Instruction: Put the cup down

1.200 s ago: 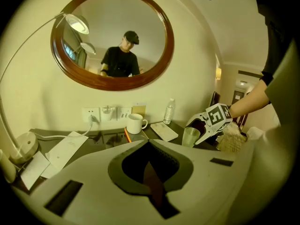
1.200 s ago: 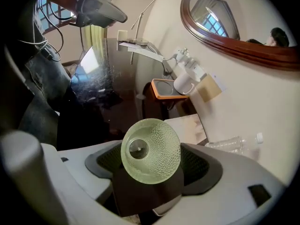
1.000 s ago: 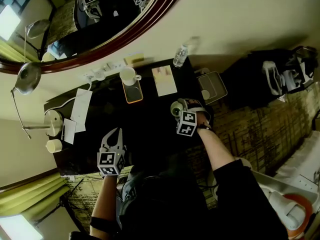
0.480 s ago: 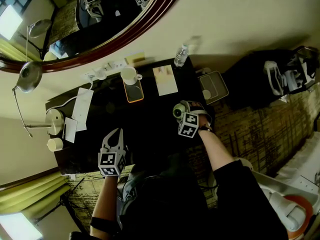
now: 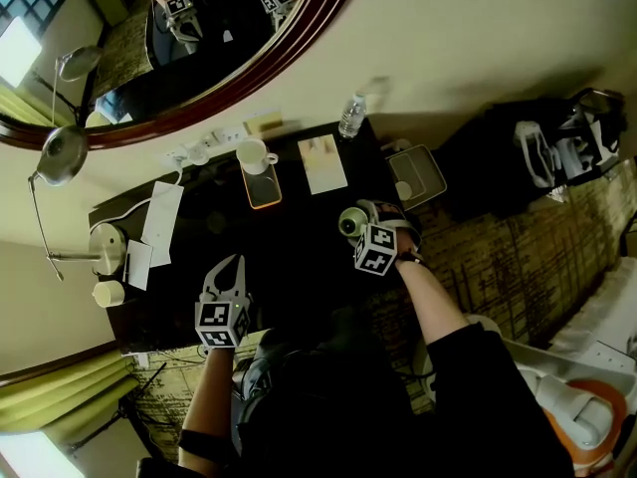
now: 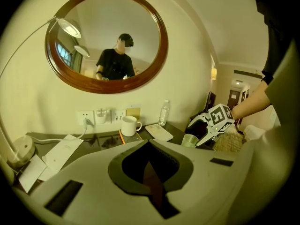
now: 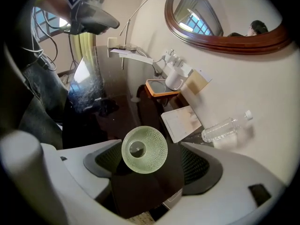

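Note:
A pale green textured cup stands upright on the dark table near its right edge. My right gripper is around it with the jaws spread wide. The cup sits close to the left pad, with a clear gap to the right one. In the head view the cup shows just beyond the right gripper. My left gripper hovers over the table's near left part, shut with nothing in it. The left gripper view shows its own closed jaws, and the cup by the right gripper.
At the back of the table stand a white mug, an orange-edged phone, a white booklet and a water bottle. Papers and a lamp base are at the left. A tray sits past the right edge.

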The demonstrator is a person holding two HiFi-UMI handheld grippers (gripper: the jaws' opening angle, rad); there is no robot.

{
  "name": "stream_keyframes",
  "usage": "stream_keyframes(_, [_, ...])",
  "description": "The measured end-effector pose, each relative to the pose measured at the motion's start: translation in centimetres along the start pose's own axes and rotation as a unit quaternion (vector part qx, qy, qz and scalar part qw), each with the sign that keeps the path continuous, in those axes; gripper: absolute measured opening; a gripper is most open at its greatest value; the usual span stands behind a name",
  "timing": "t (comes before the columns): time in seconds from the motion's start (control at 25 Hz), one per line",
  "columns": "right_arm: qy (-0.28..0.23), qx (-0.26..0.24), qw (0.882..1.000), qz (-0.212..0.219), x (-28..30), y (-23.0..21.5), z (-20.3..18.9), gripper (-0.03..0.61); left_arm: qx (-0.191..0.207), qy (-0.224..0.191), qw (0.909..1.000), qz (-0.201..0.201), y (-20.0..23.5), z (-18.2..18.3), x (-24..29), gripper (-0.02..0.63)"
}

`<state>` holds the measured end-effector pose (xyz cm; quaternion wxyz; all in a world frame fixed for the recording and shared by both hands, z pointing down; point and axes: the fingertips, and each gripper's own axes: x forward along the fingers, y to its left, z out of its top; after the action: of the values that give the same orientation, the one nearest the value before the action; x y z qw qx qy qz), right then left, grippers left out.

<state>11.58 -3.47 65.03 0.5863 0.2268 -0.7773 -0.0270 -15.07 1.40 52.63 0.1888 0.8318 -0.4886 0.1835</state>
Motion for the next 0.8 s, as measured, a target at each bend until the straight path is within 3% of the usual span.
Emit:
stream_keyframes(0.16, [-0.037, 0.059, 0.998, -0.008, -2.8, -0.7, 1.2, 0.383, 0.002, -0.008, 0.9999, -0.006, -0.1, 0.6, -0.1, 0.000])
stream_keyframes(0.32, [-0.084, 0.136, 0.987, -0.012, -5.8, -1.3, 2.5, 0.369, 0.004, -0.016, 0.9998, -0.009, 0.0, 1.2, -0.3, 0.000])
stream_keyframes(0.6, [-0.142, 0.239, 0.959, -0.045, -10.2, -1.5, 3.1, 0.147, 0.005, -0.027, 0.9996, -0.008, 0.5, 1.1, -0.6, 0.000])
stream_keyframes(0.76, [-0.173, 0.305, 0.934, -0.064, -12.0, -1.7, 2.6, 0.014, 0.009, -0.026, 0.9995, -0.013, 0.0, 1.6, -0.7, 0.000])
stream_keyframes(0.8, [-0.182, 0.323, 0.926, -0.066, -12.3, -1.7, 2.5, 0.008, 0.005, -0.028, 0.9995, -0.014, 0.0, 1.6, -0.7, 0.000])
